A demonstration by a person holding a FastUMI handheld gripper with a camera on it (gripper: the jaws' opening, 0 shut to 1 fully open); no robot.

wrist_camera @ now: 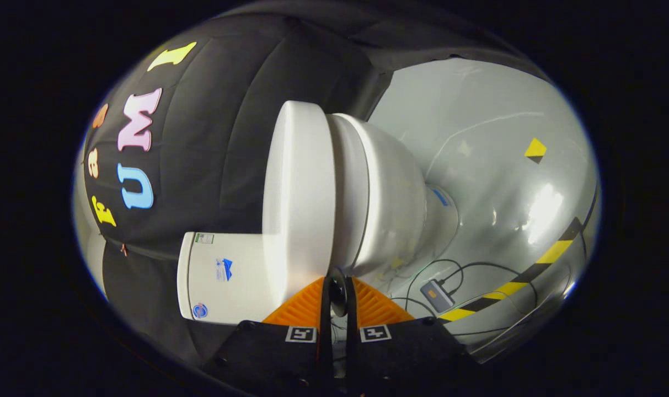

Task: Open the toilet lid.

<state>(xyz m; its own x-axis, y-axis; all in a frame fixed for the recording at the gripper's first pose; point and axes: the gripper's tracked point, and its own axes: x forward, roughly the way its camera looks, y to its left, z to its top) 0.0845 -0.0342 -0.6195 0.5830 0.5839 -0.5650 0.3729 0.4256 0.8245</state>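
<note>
Beside the rectangular white ceramic cistern (224, 275) sits the smooth white plastic toilet lid (298, 193), down on the white bowl (389, 198). I'd catch the lid's edge and swing steadily. Gripper (335, 289) has its orange fingers (298, 309) pressed together, holding nothing, tips just short of the lid's rim.

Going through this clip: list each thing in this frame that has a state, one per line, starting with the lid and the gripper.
toilet lid: closed, flat on the seat.
gripper: fingers shut together, holding nothing, tips right at the lid's edge.
toilet: standing on the floor, tank against the black wall.
small device: lying on the floor beside the toilet base, cables plugged in.
</note>
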